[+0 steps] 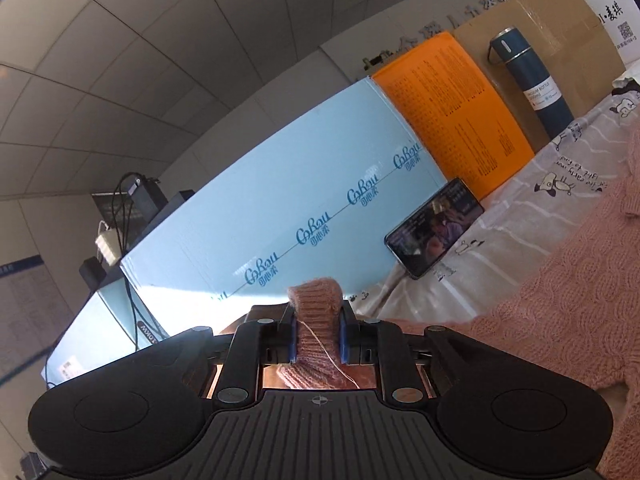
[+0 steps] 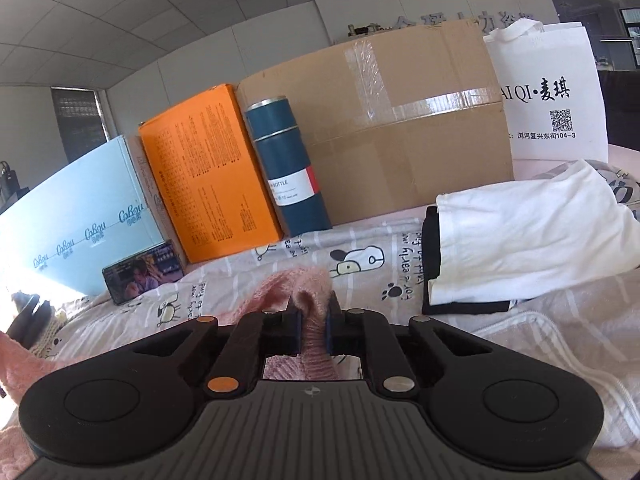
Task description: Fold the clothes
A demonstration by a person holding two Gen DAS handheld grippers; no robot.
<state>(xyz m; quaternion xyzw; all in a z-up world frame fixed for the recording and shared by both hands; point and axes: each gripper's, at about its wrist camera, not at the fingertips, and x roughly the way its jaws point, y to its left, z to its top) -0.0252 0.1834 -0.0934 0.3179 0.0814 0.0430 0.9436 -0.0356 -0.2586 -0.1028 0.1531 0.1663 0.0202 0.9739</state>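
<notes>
A pink knitted sweater (image 1: 560, 280) lies on a printed bedsheet (image 1: 520, 208). My left gripper (image 1: 318, 320) is shut on a ribbed edge of the sweater, which sticks up between its blue pads. In the right wrist view my right gripper (image 2: 313, 322) is shut on another fold of the pink sweater (image 2: 308, 292), bunched up between its pads. More of the pink knit trails to the lower left of that view. A folded white garment (image 2: 532, 236) lies on top of a black one (image 2: 430, 236) at the right.
Along the back stand a light blue box (image 2: 76, 220), an orange box (image 2: 212, 176), a dark teal bottle (image 2: 288, 168), a brown cardboard box (image 2: 400, 120) and a white bag (image 2: 556, 92). A phone (image 1: 434, 228) with a lit screen leans against the blue box.
</notes>
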